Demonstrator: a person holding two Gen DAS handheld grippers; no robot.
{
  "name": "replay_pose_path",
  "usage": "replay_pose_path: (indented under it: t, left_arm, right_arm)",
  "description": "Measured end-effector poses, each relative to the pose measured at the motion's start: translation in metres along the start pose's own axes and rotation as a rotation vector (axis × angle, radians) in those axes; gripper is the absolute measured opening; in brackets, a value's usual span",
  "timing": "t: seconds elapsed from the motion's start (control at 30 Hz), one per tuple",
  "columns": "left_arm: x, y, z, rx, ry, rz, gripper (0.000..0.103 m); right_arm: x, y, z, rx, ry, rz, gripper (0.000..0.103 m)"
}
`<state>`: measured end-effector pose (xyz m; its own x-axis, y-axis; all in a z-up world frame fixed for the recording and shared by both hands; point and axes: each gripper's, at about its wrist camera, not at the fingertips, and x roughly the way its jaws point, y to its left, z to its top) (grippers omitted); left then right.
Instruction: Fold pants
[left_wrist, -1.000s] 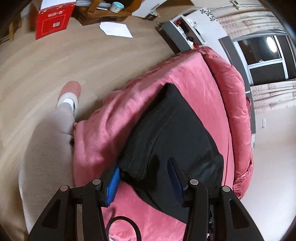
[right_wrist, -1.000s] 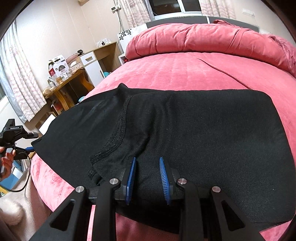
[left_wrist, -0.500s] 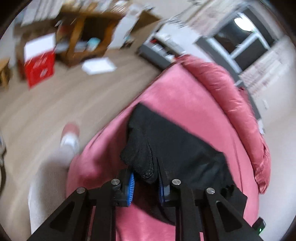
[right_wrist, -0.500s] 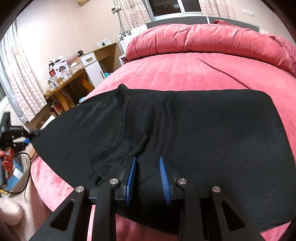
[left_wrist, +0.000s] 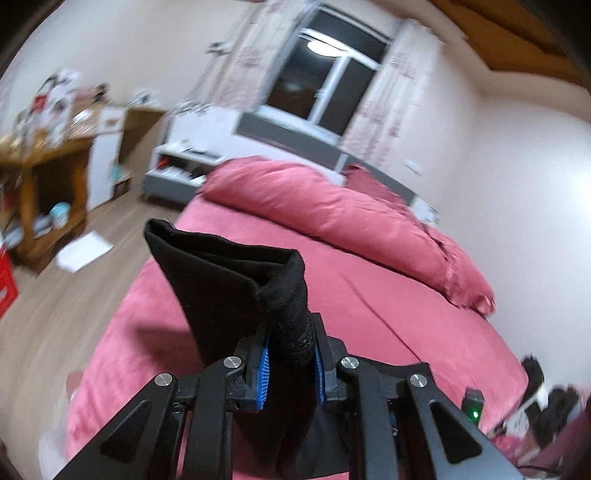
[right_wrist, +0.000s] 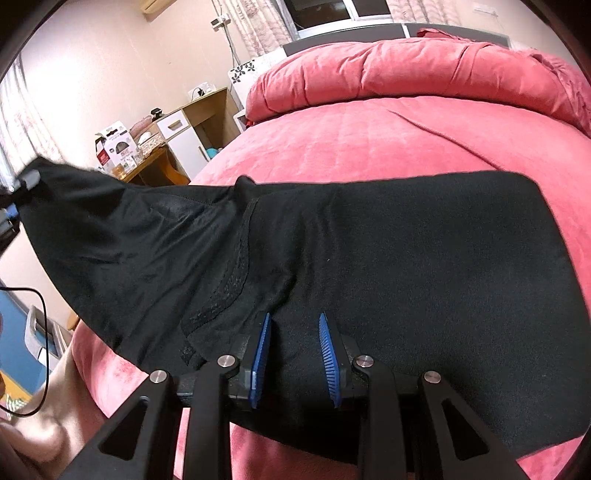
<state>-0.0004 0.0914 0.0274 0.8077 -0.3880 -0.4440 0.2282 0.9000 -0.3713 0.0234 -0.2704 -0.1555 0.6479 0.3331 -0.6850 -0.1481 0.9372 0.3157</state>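
Lifting now: left gripper, wide a second ago, has clamped the pants end off the bed. Right gripper jaws opening over cloth lying flat. Fold-over starting.

A home bedroom. A bed under a pink-red cover fills the middle, a rolled duvet of the same colour along its head. Behind it a curtained window shows dark glass. To one side stand a wooden desk crowded with boxes and a white cabinet, on wood-look floor.
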Motion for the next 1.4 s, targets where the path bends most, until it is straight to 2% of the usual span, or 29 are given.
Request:
replay_pose_path:
  t: [0.07, 0.23, 0.33, 0.4, 0.53, 0.67, 0.8, 0.97, 1.07, 1.17, 1.27, 1.4]
  left_arm:
    - [0.001, -0.019, 0.003, 0.028, -0.008, -0.046, 0.018]
    - [0.009, -0.067, 0.001, 0.108, 0.003, -0.167, 0.018]
    - [0.024, -0.103, -0.008, 0.162, 0.053, -0.251, 0.018]
    - [0.035, -0.127, -0.02, 0.207, 0.093, -0.3, 0.018]
    - [0.063, -0.165, -0.055, 0.265, 0.2, -0.388, 0.018]
    - [0.093, -0.195, -0.09, 0.345, 0.299, -0.425, 0.018]
    - [0.121, -0.211, -0.121, 0.437, 0.37, -0.419, 0.019]
    - [0.138, -0.21, -0.151, 0.41, 0.528, -0.446, 0.03]
    - [0.123, -0.201, -0.154, 0.397, 0.527, -0.49, 0.032]
    - [0.105, -0.187, -0.145, 0.41, 0.448, -0.452, 0.032]
    - [0.098, -0.162, -0.126, 0.354, 0.365, -0.361, 0.032]
    - [0.095, -0.118, -0.104, 0.258, 0.229, -0.143, 0.032]
  right_arm:
    - [-0.006, -0.004, 0.003, 0.017, -0.018, -0.008, 0.042]
    - [-0.023, -0.026, 0.014, 0.109, -0.057, -0.009, 0.043]
    - [-0.035, -0.036, 0.018, 0.136, -0.093, -0.03, 0.043]
    - [-0.042, -0.037, 0.022, 0.109, -0.114, -0.061, 0.043]
    - [-0.055, -0.049, 0.026, 0.128, -0.14, -0.077, 0.043]
    - [-0.063, -0.075, 0.022, 0.234, -0.153, -0.081, 0.043]
    - [-0.07, -0.093, 0.017, 0.319, -0.168, -0.092, 0.043]
    - [-0.071, -0.1, 0.013, 0.365, -0.165, -0.064, 0.043]
    - [-0.068, -0.097, 0.012, 0.369, -0.158, -0.033, 0.048]
    - [-0.066, -0.092, 0.009, 0.367, -0.14, 0.002, 0.053]
    - [-0.055, -0.09, 0.008, 0.37, -0.103, 0.034, 0.055]
    - [-0.048, -0.086, 0.007, 0.349, -0.062, 0.047, 0.058]
